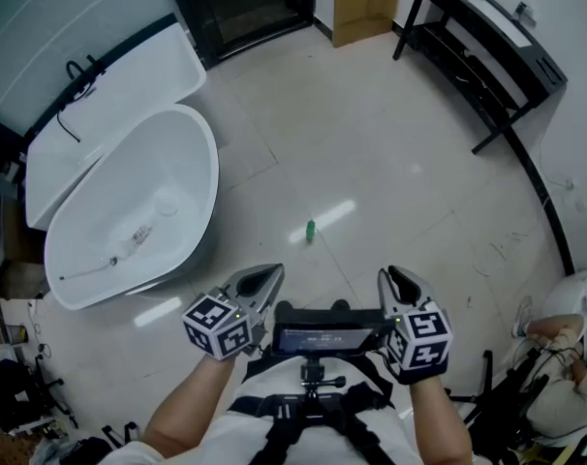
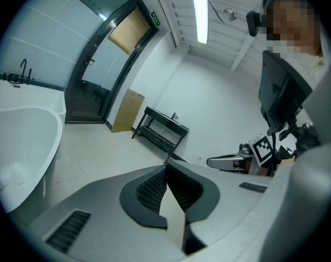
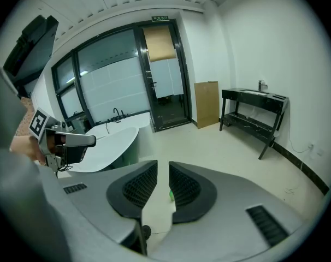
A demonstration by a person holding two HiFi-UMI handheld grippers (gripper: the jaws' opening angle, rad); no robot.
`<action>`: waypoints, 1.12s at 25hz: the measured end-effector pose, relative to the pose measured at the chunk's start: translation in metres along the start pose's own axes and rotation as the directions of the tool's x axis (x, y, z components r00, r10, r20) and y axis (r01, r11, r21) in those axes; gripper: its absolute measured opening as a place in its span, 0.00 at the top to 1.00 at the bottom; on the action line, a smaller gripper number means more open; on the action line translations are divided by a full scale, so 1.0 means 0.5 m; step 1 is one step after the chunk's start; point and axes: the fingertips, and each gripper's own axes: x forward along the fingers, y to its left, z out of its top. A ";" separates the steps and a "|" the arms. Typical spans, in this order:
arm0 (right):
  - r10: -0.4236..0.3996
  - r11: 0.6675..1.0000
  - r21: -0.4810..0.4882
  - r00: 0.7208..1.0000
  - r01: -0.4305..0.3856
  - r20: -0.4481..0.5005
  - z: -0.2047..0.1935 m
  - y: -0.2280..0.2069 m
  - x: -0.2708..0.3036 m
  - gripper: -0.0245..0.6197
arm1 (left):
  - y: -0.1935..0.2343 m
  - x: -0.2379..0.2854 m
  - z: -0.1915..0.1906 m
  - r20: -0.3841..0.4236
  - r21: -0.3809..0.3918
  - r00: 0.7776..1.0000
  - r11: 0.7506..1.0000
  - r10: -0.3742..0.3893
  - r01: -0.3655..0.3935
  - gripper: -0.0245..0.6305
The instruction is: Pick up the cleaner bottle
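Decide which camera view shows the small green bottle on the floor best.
The head view: the green bottle stands whole and unobstructed on the floor. The right gripper view catches only a green sliver of it between its jaws. The left gripper view misses it.

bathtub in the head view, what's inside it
The white bathtub holds a round drain and a thin hose with a small metal fitting, lying on its bottom. The inner wall under the near rim cannot be seen.
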 end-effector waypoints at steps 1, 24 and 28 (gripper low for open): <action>0.001 1.000 0.003 1.000 -0.001 -0.008 -0.006 -0.003 0.002 0.86 | 0.002 0.005 -0.006 -0.006 -0.002 1.000 1.000 0.000 0.000 0.96; 0.055 0.998 0.034 0.982 -0.049 -0.179 -0.100 -0.110 0.206 0.86 | 0.159 0.226 -0.172 -0.193 -0.003 0.976 0.995 0.099 -0.101 0.96; 0.056 0.998 0.050 0.976 -0.046 -0.213 -0.139 -0.132 0.243 0.86 | 0.205 0.256 -0.213 -0.217 -0.015 0.969 0.992 0.116 -0.122 0.96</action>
